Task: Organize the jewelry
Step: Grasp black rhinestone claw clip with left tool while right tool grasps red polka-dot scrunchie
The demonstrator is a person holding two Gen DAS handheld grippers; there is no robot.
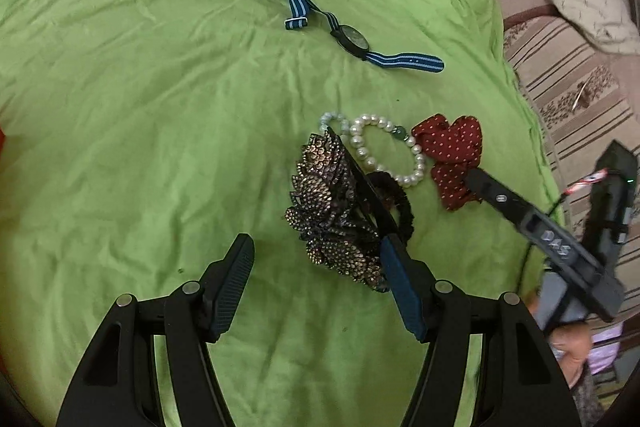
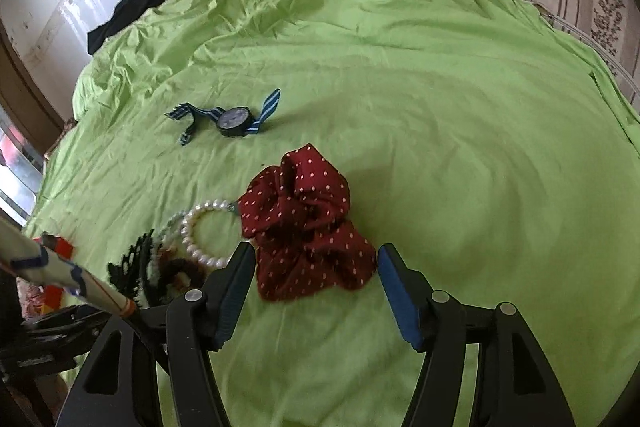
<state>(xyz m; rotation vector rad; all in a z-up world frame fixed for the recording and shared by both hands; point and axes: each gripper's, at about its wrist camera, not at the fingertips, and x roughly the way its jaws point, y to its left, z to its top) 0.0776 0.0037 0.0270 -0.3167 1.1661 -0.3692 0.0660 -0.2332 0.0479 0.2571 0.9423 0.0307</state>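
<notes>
On the green sheet (image 1: 140, 115) lies a watch (image 1: 352, 39) with a blue striped strap. Nearer me, a rhinestone hair clip (image 1: 328, 211), a black scrunchie (image 1: 400, 203), pearl bracelets (image 1: 384, 147) and a red dotted scrunchie (image 1: 452, 151) lie bunched together. My left gripper (image 1: 316, 263) is open, and the clip rests just ahead of its right fingertip. My right gripper (image 2: 316, 255) is open around the red scrunchie (image 2: 304, 223), which lies on the sheet between its pads. One right finger (image 1: 492, 195) shows in the left wrist view, lying over that scrunchie's edge.
A black cloth (image 2: 128, 11) lies at the far left edge of the sheet, against a pale wall. Striped bedding (image 1: 568, 87) runs along the right side beyond the sheet's edge. A patterned sleeve (image 2: 40, 263) shows at the lower left of the right wrist view.
</notes>
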